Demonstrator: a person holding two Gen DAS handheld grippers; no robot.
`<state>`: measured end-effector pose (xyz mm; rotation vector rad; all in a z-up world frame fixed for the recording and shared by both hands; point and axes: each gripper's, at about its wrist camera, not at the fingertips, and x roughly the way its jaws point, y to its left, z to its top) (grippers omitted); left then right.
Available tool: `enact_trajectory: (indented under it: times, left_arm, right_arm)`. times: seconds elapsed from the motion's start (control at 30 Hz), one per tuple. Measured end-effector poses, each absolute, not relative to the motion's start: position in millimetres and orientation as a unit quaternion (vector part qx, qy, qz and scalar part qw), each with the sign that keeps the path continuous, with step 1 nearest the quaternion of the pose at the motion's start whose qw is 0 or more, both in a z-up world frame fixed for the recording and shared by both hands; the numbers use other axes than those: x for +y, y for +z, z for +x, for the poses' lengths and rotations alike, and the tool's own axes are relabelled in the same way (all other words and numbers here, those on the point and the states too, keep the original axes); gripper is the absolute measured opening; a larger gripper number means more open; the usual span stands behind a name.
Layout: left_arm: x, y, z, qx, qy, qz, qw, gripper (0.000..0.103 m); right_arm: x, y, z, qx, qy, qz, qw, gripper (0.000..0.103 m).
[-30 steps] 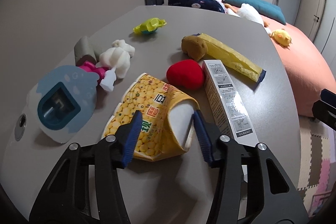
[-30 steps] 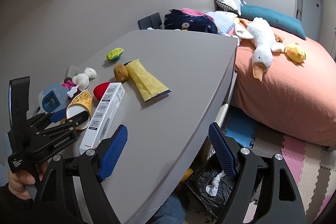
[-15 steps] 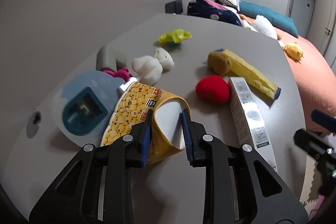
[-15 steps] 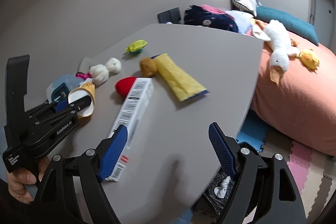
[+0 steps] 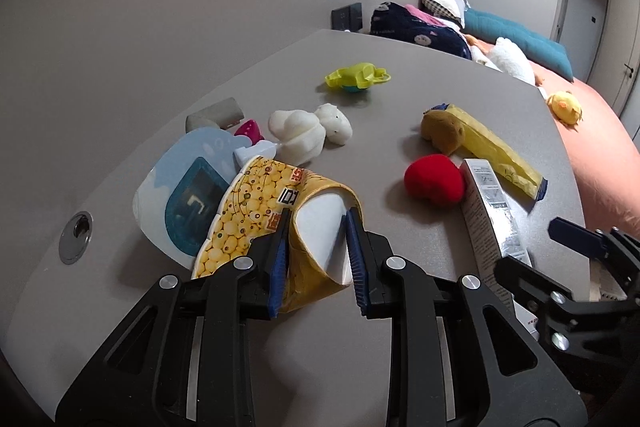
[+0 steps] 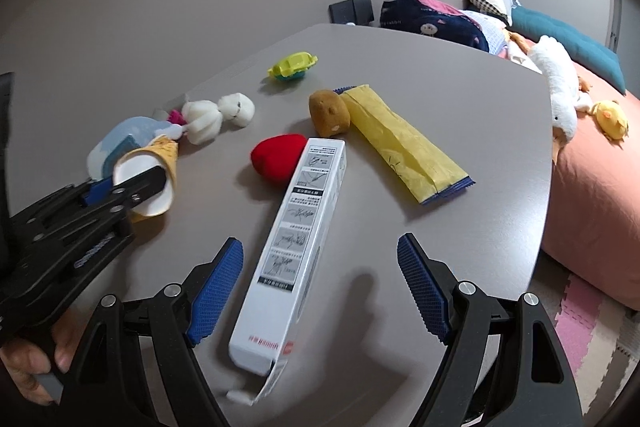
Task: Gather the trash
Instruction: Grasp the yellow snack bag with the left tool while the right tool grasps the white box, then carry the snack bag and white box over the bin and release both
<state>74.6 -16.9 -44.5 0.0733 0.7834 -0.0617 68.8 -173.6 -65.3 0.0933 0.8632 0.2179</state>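
At lower centre of the left wrist view, the left gripper (image 5: 316, 259) pinches the squashed rim of the yellow paper cup (image 5: 272, 215), which lies on its side on the grey table (image 5: 400, 115). In the right wrist view the right gripper (image 6: 320, 291) stands spread over the long white box (image 6: 300, 243), apparently not touching it, though the near end is blurred.
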Motion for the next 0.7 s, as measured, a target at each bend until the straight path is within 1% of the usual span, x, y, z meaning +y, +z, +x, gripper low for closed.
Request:
enact_trajectory:
  times: [0.03,0.17,0.23,0.3,0.33,0.37,0.7]
  left_arm:
    - [-17,-45,75,0.381,-0.029,0.037,0.923,0.026]
    - [-15,-45,76,0.382,-0.031,0.033,0.923,0.026]
    - [-14,-45,76,0.381,-0.030,0.035,0.923,0.026]
    - [-13,-45,76,0.381,-0.030,0.032,0.923,0.026]
    - [-13,-45,76,0.382,-0.030,0.029,0.923,0.026]
    - [-12,-44,77,0.382,-0.030,0.026,0.923,0.026]
    - [-13,-37,73,0.373,-0.035,0.032,0.927,0.026]
  right_arm:
    - [-173,-67,72,0.420,0.103,0.044,0.901,0.080]
    - [-169,-74,81,0.428,0.099,0.037,0.898,0.064]
    - [-165,-77,85,0.433,0.095,0.030,0.896,0.061]
    - [-161,-79,86,0.430,0.088,0.014,0.899,0.056]
    - [-160,-79,87,0.429,0.086,0.008,0.899,0.045]
    - [-159,-79,87,0.428,0.087,0.006,0.900,0.029]
    - [-177,-70,77,0.421,0.093,0.028,0.902,0.028]
